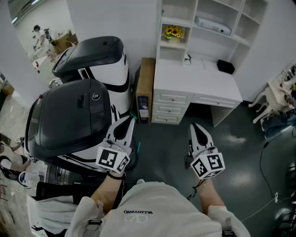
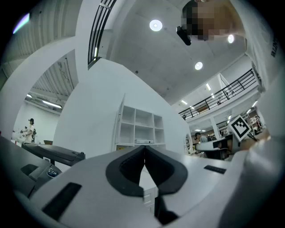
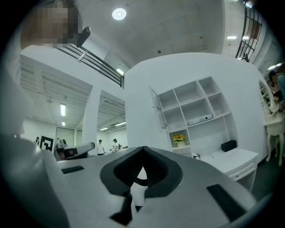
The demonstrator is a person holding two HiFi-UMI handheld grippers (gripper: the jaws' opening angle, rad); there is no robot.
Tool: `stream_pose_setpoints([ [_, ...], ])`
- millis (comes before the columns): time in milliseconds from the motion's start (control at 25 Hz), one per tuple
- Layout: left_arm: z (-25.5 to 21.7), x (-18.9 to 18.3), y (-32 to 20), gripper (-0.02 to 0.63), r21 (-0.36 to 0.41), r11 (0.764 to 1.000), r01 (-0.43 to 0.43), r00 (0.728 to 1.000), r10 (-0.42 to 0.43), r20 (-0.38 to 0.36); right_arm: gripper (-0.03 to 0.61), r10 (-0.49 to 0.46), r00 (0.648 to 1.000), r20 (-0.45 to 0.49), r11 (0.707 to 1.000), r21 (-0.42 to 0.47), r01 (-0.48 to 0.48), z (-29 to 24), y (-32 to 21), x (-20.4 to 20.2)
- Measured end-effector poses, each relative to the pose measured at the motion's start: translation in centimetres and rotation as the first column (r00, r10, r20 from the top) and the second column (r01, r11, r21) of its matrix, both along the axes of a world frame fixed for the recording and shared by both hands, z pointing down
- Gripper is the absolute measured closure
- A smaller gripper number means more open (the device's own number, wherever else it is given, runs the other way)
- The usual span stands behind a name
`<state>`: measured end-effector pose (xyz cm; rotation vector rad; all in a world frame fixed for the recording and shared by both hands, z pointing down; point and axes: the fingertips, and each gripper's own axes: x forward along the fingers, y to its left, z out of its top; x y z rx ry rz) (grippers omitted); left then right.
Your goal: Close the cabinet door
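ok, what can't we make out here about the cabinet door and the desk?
- Cabinet door: the right gripper view shows it swung open, but edge-on and small. Handle and hinges are unreadable.
- Shelf unit: the head view's top edge cuts off its upper shelves, and the door cannot be picked out there.
- Black object on the desk: too small in the head view to identify.

— Where are we working?
— We take it for a big lab hall: high concrete ceiling (image 2: 151, 53), a railed gallery (image 2: 222, 92), people (image 3: 100, 147) at far benches.
— And the white shelf unit (image 1: 203, 23) with flowers (image 1: 173, 32)?
— We see it set against bare partition walls, beside bulky black-lidded machines (image 1: 69, 120).
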<state>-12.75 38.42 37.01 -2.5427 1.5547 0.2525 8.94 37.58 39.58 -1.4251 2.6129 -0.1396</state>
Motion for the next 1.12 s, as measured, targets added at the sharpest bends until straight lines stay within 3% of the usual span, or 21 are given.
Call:
stream_pose_setpoints([
  [360,0.0,-0.2,-0.4,0.601,0.008,1.000,-0.012,1.000,0.012,-0.008,0.571,0.002,0.999,0.034,1.000,-0.017,-0.001,0.5,-0.3,-0.1],
  [800,-0.3,-2.0,-0.2,0.363,0.023,1.000,-0.008,1.000,0.008,-0.007,0.570,0.016,0.999,0.037,1.000,-0.018,-0.015,0.4,-0.1,-1.7],
  [1120,-0.5,-4.7,0.3,0.310,0.045,0.999,-0.022,0.999,0.023,-0.024,0.571,0.022,0.999,0.024,1.000,-0.012,-0.022,0.6,0.3,-4.9],
])
